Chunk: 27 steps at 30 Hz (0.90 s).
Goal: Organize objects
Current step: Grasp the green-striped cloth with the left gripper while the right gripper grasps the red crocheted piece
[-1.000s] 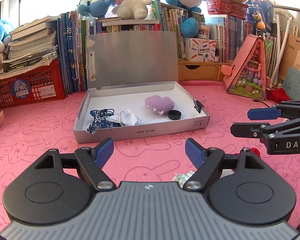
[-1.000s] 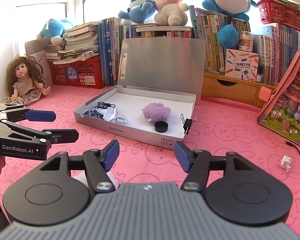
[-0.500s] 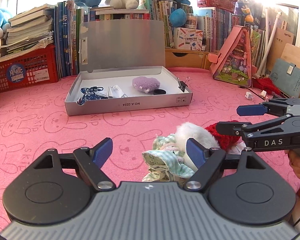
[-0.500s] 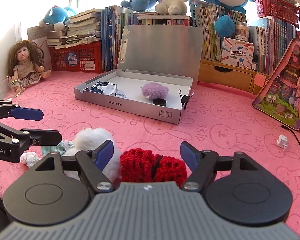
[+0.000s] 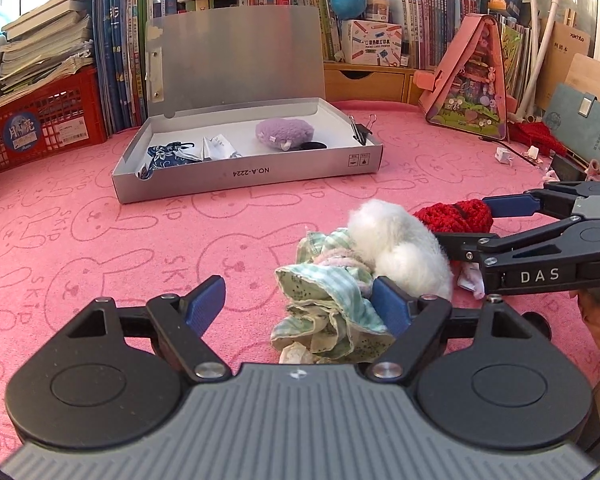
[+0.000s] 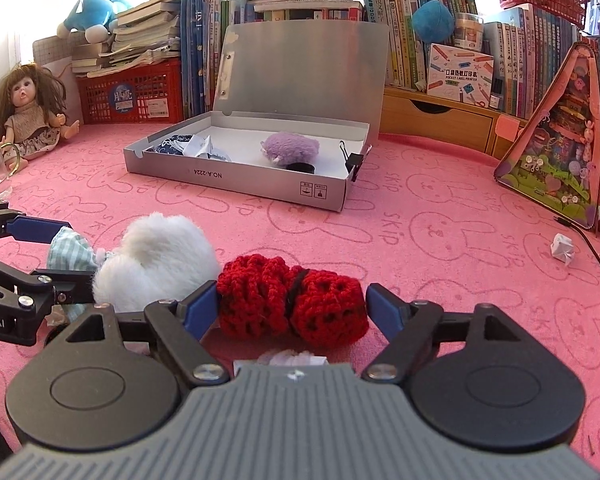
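A pile of soft items lies on the pink mat: a green checked cloth (image 5: 332, 304), a white fluffy ball (image 5: 396, 244) and a red crocheted piece (image 6: 292, 300). My left gripper (image 5: 300, 304) is open, its right finger against the checked cloth. My right gripper (image 6: 292, 306) is open, its fingers on either side of the red crocheted piece; it also shows in the left wrist view (image 5: 472, 224). An open grey box (image 5: 244, 176) stands farther back holding a purple plush (image 5: 285, 134), a blue patterned pouch (image 5: 166, 156), a white packet (image 5: 218, 147) and a black disc (image 5: 313, 145).
A binder clip (image 5: 360, 130) grips the box's right wall. A doll (image 6: 30, 112) sits at the left. A red crate (image 5: 32, 120), books and plush toys line the back. A pink house-shaped toy (image 5: 472, 84) stands at the right, with small paper scraps (image 6: 562, 248) near it.
Both grippers have drawn back and lowered toward the pile; the cloth, white ball and red piece came into view and now lie between or beside the fingers.
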Each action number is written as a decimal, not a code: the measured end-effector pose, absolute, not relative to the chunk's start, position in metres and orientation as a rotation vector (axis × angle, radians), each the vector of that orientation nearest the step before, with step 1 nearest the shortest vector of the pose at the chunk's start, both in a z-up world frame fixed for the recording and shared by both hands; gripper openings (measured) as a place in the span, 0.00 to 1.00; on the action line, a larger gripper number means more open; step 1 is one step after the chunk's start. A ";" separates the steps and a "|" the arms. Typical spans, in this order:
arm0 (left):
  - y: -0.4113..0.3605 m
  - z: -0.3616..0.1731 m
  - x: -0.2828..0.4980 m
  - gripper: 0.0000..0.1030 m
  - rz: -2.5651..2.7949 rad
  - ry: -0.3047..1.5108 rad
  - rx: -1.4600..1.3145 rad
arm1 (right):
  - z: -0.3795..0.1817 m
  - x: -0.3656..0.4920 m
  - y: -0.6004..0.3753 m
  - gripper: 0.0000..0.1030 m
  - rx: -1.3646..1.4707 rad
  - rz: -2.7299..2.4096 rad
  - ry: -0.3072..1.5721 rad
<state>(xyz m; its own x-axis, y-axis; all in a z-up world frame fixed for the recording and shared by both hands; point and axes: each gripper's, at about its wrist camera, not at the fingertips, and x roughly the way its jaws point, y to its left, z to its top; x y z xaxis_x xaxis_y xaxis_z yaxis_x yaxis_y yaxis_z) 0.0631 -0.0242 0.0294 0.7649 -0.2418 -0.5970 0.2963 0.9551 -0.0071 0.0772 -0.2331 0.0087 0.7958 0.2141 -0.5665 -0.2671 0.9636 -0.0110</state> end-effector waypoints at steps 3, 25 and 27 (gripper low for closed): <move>-0.028 0.024 0.068 0.81 -0.294 0.652 0.085 | 0.005 0.080 -0.232 0.84 -0.095 0.254 0.608; -0.034 0.012 0.079 0.56 -0.321 0.676 0.037 | -0.008 0.090 -0.231 0.84 -0.056 0.262 0.654; -0.035 0.014 0.078 0.48 -0.324 0.670 0.040 | -0.007 0.089 -0.232 0.77 -0.044 0.270 0.656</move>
<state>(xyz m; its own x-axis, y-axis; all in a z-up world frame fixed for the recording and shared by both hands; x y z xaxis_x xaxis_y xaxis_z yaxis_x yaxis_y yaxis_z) 0.0782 -0.0348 0.0136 0.7353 -0.2823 -0.6161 0.3082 0.9490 -0.0670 0.0889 -0.2318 -0.0070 0.7591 0.2338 -0.6076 -0.2614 0.9642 0.0444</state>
